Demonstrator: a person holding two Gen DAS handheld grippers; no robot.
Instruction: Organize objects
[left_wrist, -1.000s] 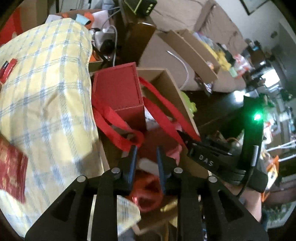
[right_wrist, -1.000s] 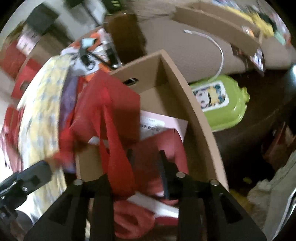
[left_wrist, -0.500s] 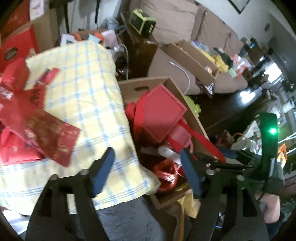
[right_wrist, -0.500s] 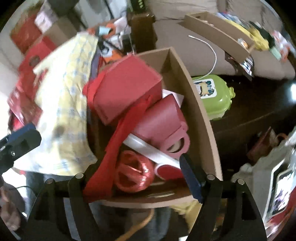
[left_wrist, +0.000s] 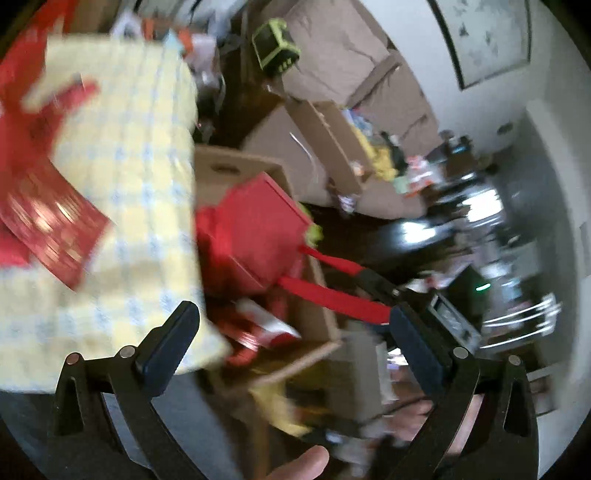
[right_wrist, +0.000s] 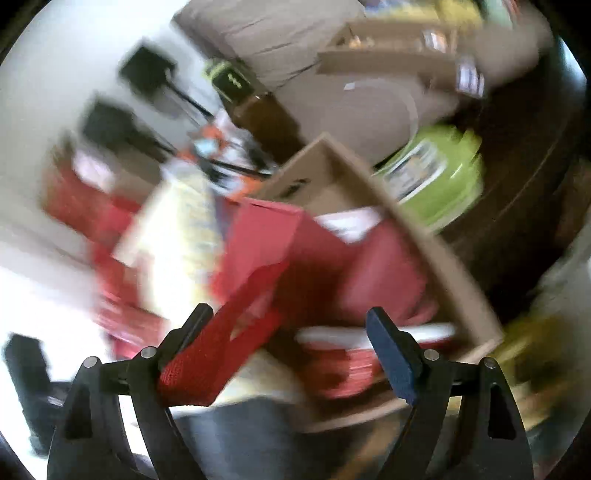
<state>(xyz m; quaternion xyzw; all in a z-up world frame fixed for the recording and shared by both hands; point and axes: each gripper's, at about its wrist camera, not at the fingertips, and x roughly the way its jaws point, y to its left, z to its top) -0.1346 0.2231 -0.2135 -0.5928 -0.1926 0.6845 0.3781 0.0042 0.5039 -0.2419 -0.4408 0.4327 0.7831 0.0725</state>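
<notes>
Progress looks partial: the red gift bag (left_wrist: 255, 236) lies tilted in the cardboard box (left_wrist: 314, 273) beside the checked cloth (left_wrist: 122, 206), yet its red strap (right_wrist: 218, 347) trails out over the rim, so I judge tucking it in remains. The left gripper (left_wrist: 291, 332) hovers high, fingers wide apart, holding nothing. The right gripper (right_wrist: 291, 332) also stands spread, the strap draped against its left finger, unclamped.
</notes>
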